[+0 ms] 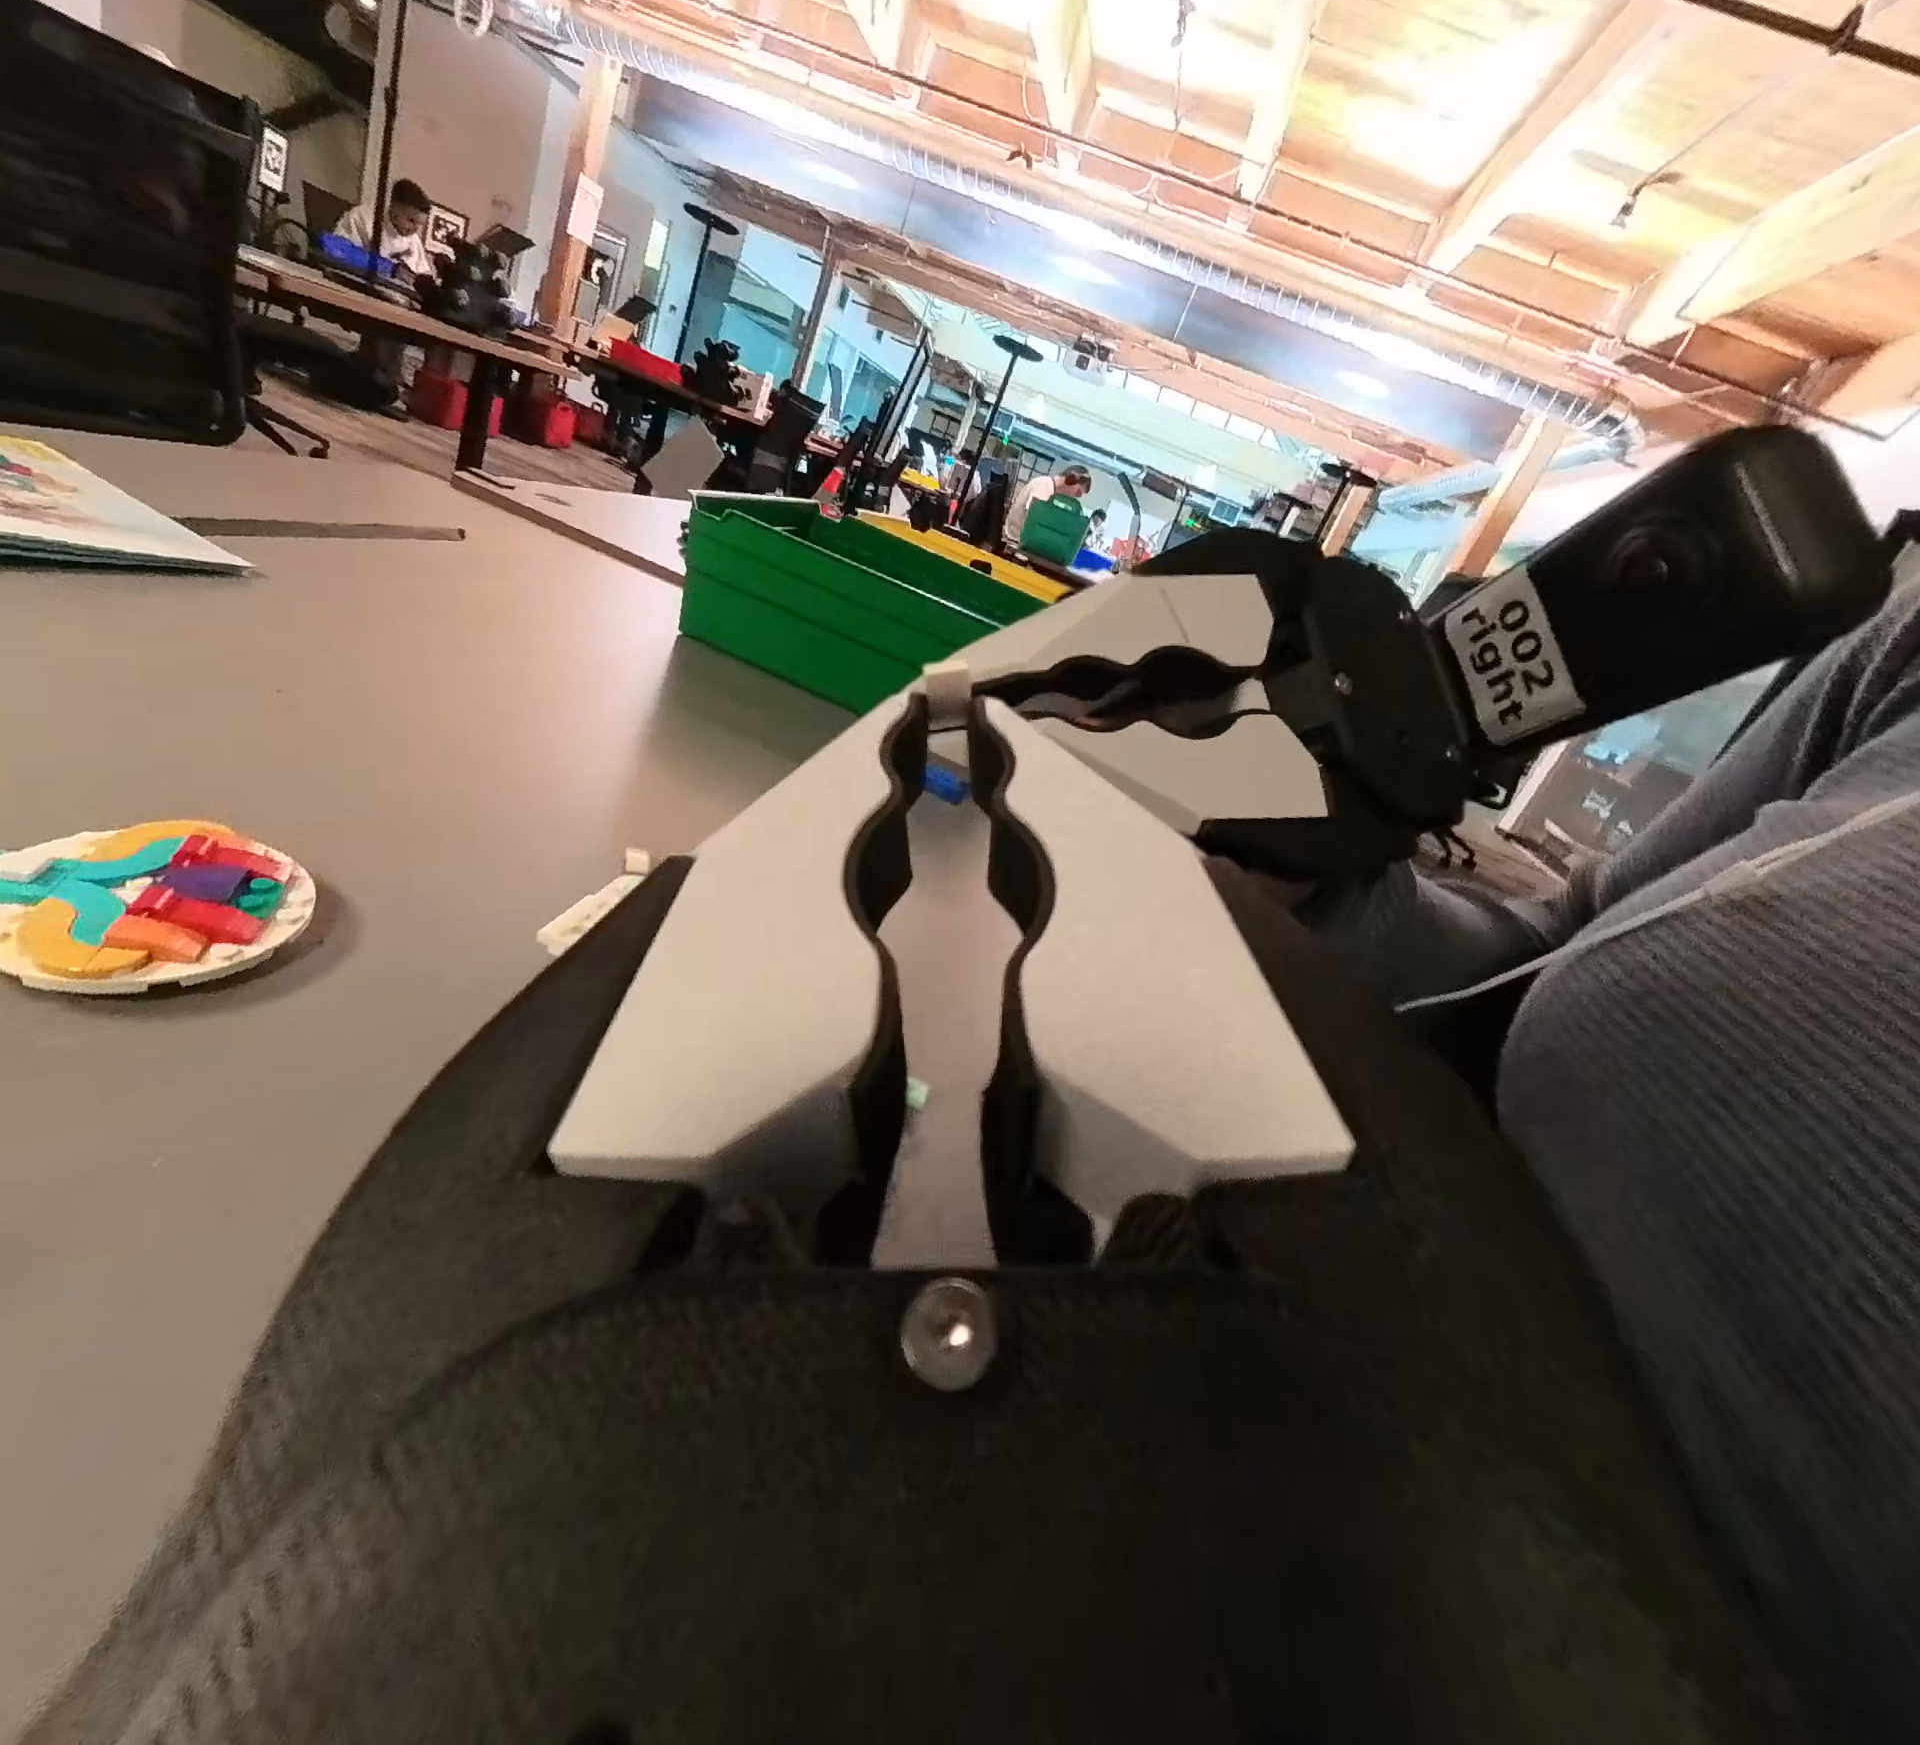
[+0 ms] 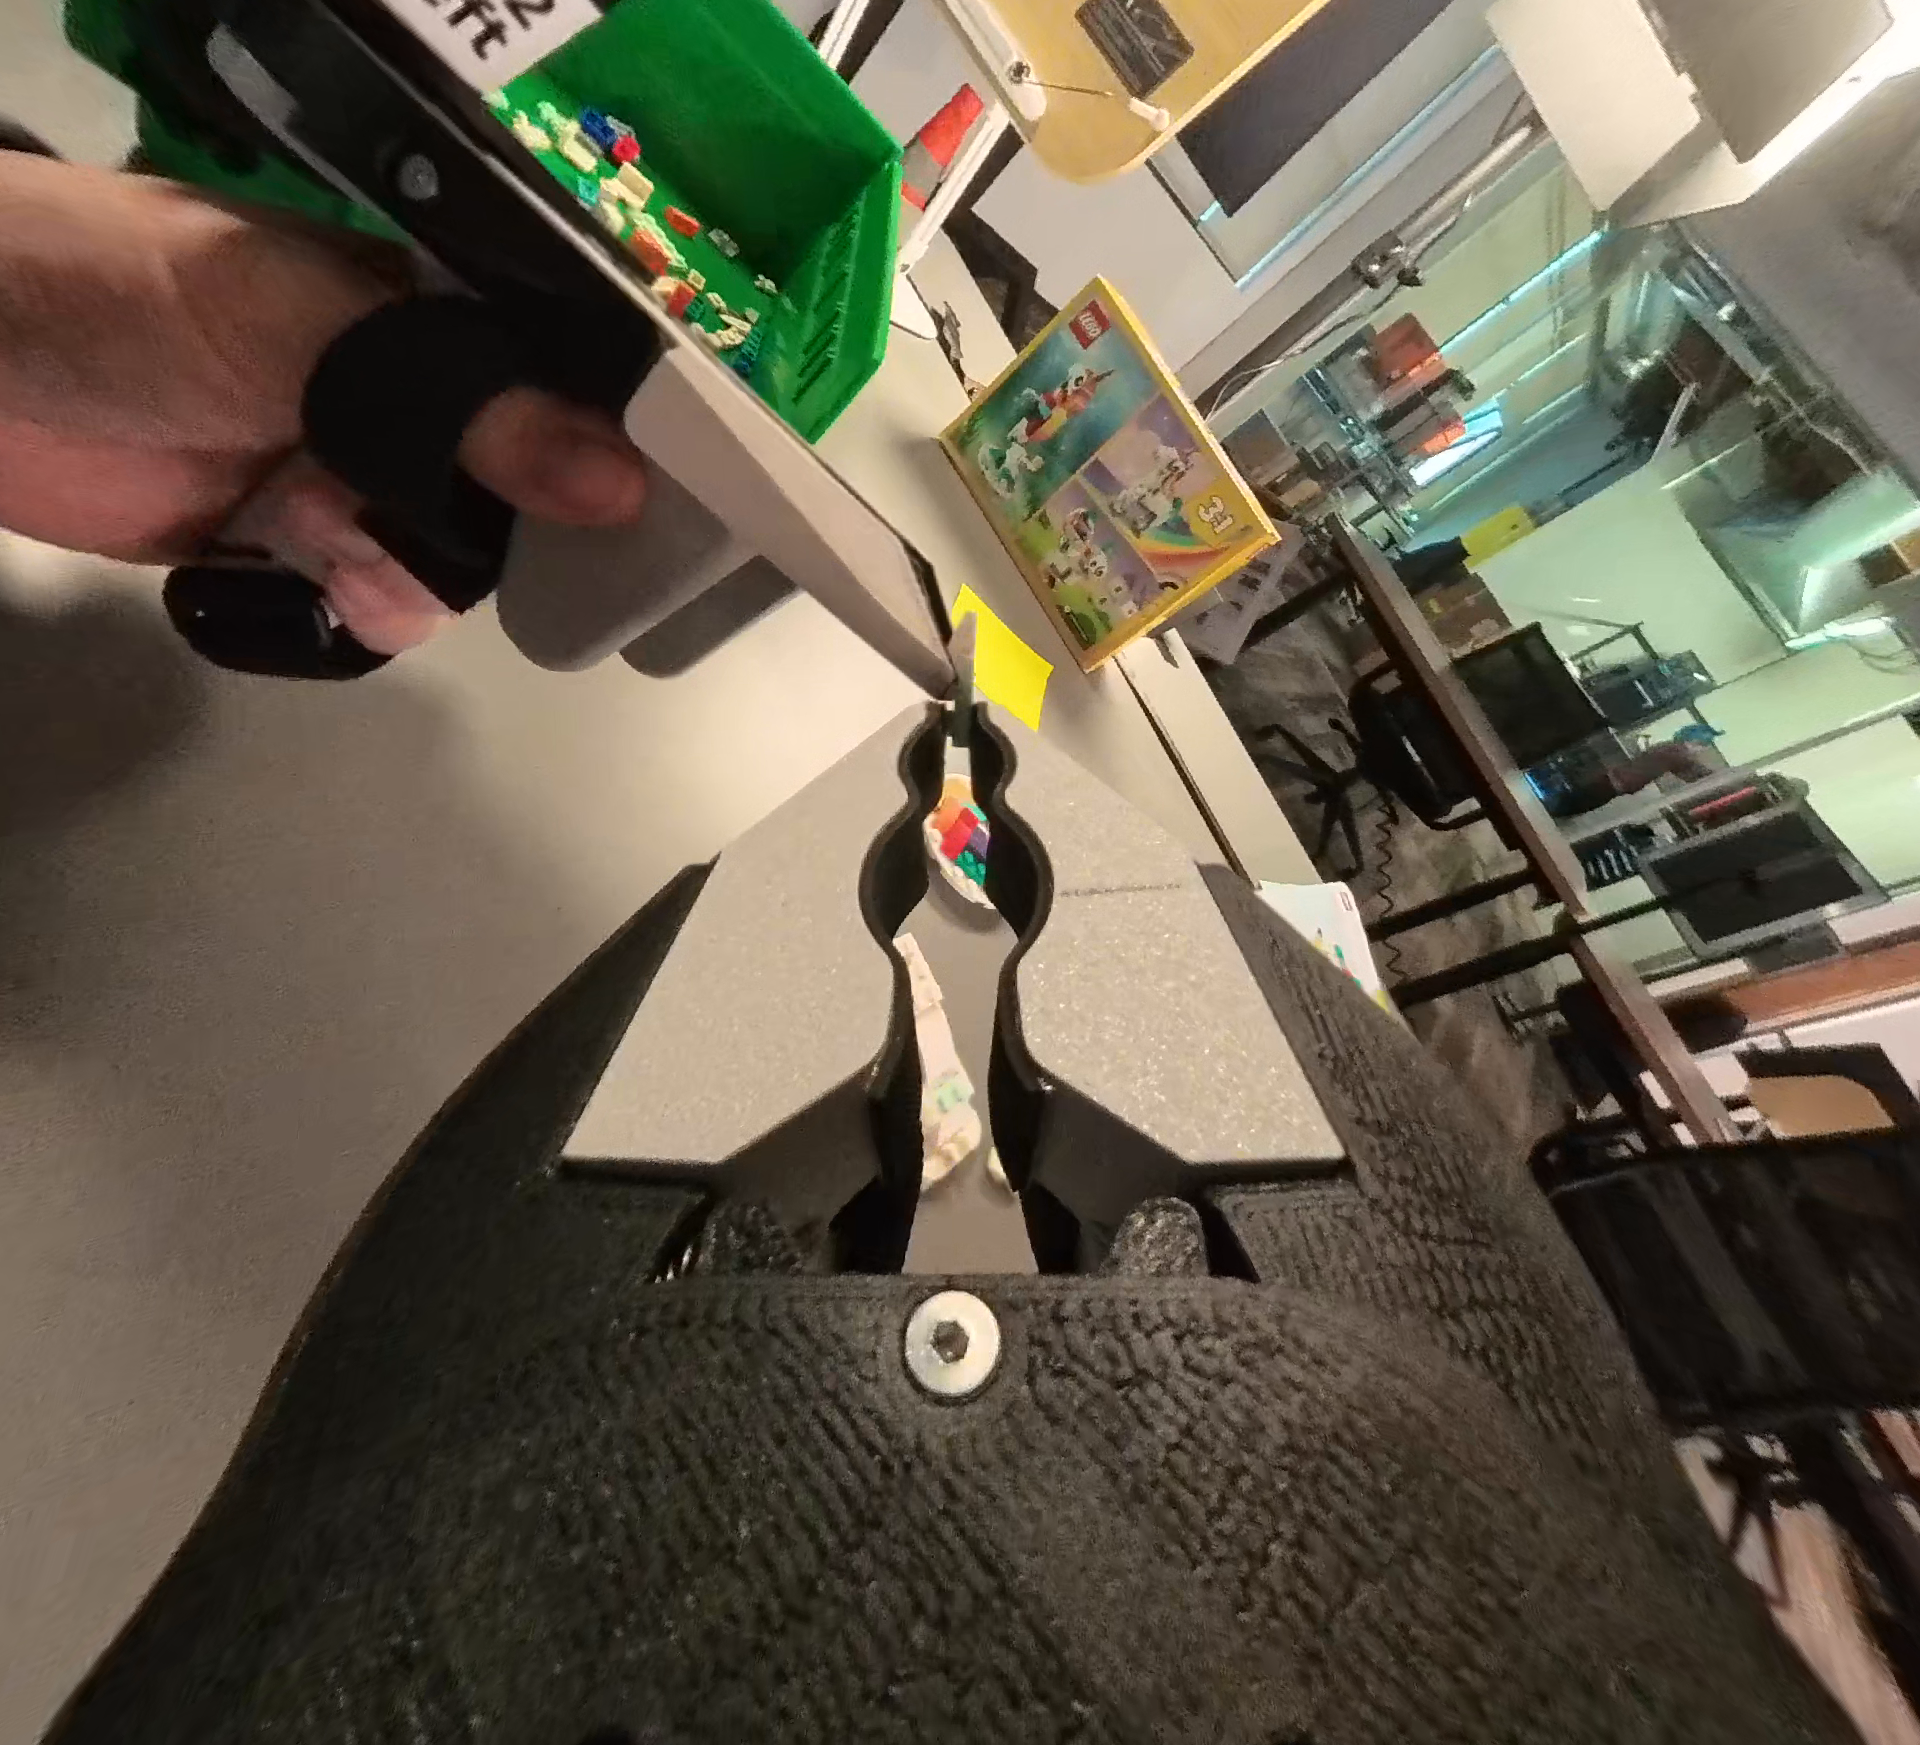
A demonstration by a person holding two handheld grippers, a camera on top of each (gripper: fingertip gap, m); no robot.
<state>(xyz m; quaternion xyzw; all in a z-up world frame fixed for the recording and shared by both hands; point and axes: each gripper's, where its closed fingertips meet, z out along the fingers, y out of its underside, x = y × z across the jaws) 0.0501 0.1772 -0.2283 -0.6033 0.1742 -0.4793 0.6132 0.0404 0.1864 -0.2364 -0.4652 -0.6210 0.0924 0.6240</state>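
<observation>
Looking along the left gripper [image 1: 948,708] in the left wrist view, its two grey fingers are drawn together at the tips and pinch a small white piece [image 1: 948,696]. The right gripper [image 1: 987,685] reaches in from the right, and its fingertips meet the same white piece from the side. The grippers are above a grey table [image 1: 364,708]. A round white plate [image 1: 156,906] carrying coloured bricks lies on the table to the left. A green bin [image 1: 810,594] stands behind the fingertips, and a flat box [image 1: 94,511] lies at the far left edge.

In the right wrist view, the right gripper [image 2: 961,721] has its fingers drawn together at the tips on a small pale piece [image 2: 964,656], which the left gripper [image 2: 951,672] also grips from the upper left. A hand [image 2: 312,448] holds the left gripper's handle. The green bin [image 2: 790,241] contains loose small bricks. A yellow square note [image 2: 1003,661] lies on the table just behind the tips, and a picture box [image 2: 1107,469] lies beyond it. The plate [image 2: 961,838] shows through the gap between the fingers.
</observation>
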